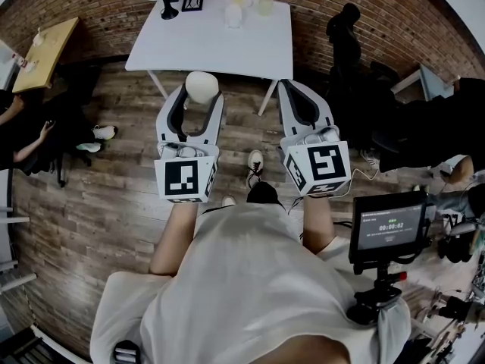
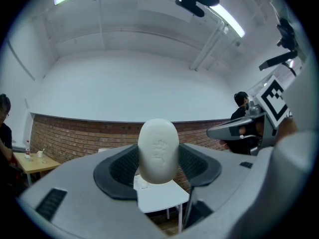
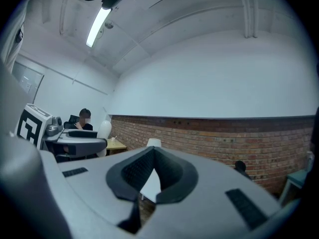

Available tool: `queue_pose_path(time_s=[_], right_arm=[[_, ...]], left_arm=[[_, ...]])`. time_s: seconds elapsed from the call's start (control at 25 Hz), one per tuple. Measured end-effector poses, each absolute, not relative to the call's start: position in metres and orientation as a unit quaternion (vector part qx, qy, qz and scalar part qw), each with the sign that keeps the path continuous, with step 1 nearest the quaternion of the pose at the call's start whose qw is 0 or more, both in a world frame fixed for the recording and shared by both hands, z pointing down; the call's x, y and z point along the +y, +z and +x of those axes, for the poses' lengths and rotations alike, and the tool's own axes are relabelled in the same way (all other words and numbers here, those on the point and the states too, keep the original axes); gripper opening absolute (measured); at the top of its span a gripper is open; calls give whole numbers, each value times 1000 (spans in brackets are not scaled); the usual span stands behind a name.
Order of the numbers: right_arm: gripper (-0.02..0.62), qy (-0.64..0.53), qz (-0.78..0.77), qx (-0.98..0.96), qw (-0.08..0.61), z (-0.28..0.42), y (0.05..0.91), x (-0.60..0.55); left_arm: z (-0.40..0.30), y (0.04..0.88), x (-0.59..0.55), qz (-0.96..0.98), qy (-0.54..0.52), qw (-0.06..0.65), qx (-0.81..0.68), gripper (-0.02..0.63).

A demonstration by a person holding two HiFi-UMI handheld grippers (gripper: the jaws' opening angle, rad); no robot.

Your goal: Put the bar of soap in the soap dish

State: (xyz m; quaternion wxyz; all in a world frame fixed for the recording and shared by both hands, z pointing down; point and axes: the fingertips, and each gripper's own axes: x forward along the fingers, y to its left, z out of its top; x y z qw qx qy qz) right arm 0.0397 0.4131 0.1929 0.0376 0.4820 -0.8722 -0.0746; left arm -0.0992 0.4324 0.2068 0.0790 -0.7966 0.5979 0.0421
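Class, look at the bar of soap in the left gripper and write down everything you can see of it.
The bar of soap is a smooth, off-white oval with a faint stamped mark on its face. It stands upright on end, clamped at its sides between the black pads of the left gripper, and is held in the air short of the white table. Nothing else touches it.

Pale tabletop items (image 1: 247,9) — too small; indistinct

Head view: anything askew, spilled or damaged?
Nothing stands out. The bar of soap sits upright, clamped squarely in the left gripper, short of the white table. The right gripper is shut and empty.
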Motion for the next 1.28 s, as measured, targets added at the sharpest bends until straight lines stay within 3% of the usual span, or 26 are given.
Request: queue_pose_path(time_s=[0.6, 1.28], right_arm=[[3, -88, 487, -868, 49, 41, 192, 409], [3, -55, 483, -872, 63, 65, 211, 268]], left_arm=[[-103, 202, 429, -793, 51, 83, 601, 258], [-76, 217, 288, -800, 35, 54, 596, 258]])
